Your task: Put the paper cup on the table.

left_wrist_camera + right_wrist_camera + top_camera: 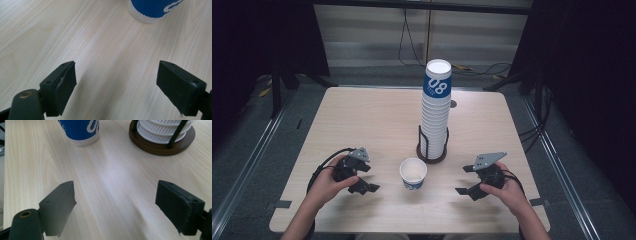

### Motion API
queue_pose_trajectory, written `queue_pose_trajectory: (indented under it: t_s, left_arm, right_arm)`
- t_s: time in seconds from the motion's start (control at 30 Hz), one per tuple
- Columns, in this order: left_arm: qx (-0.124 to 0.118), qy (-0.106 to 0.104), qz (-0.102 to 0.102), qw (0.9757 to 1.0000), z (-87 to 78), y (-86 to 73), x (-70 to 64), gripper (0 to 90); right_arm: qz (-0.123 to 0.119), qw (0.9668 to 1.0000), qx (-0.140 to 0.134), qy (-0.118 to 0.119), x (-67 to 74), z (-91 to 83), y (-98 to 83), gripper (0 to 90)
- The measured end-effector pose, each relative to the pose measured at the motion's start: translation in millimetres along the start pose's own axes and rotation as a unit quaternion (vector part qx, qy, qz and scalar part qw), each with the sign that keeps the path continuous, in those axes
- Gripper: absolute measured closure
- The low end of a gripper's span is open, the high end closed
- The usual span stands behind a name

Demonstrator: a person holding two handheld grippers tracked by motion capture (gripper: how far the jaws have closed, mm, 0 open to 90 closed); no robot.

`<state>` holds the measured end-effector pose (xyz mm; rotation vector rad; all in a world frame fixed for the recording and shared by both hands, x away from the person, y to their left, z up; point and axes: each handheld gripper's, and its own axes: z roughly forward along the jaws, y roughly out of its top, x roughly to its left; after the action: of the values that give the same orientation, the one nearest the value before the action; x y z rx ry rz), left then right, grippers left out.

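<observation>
High view, both hands low flanking cup [413, 173], left tool [365, 176] released, right tool [465, 180] released.

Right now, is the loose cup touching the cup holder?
Apart. The high view shows bare table between the cup and the holder.

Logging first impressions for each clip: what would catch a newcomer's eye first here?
The tall cup stack in its round holder, right of the table's middle, topped by a blue "08" cup. Next, the single cup standing upright in front of it, between the open left gripper and the open right gripper, neither touching it.
</observation>
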<state>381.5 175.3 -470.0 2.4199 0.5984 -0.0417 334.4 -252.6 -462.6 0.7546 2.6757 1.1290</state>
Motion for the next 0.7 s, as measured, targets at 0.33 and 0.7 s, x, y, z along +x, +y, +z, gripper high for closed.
queue_pose_trajectory:
  t_s: [0.33, 0.7]
  left_arm:
    - [-0.015, 0.005, -0.005, 0.9999, -1.8, -10.8, 6.0, 16.1]
    - [-0.027, 0.016, -0.003, 0.9995, -5.5, -26.7, 13.2, 16.1]
  right_arm:
    - [0.003, 0.9999, 0.001, -0.014, -1.8, -6.2, -9.2, 15.3]
    - [0.009, 0.9995, -0.006, -0.03, -6.8, -14.1, -20.6, 15.3]
